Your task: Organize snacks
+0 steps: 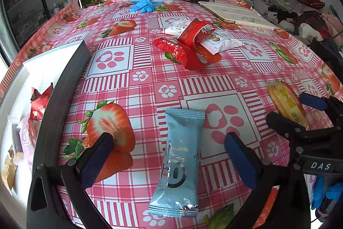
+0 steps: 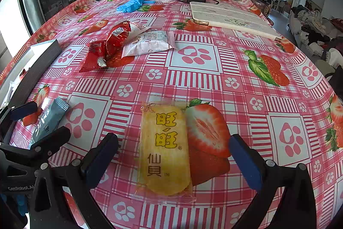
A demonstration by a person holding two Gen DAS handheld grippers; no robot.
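Snacks are spread over the big bench with the pink strawberry-and-paw-print plastic cloth [image 2: 193, 83]. At its left edge sits a white storage box with a dark grey rim [image 1: 64, 78], a few packets already inside. Mid-bench there's a loose pile of red and white foil snack packets [image 1: 193, 44]. The light blue foil bar wrapper [image 1: 179, 162] lies flat between the spread-apart fingers of the left hand-held gripper [image 1: 169, 156]. The yellow rice cracker pack in clear plastic [image 2: 164, 151] lies the same way inside the wide-apart right hand-held gripper [image 2: 173, 156].
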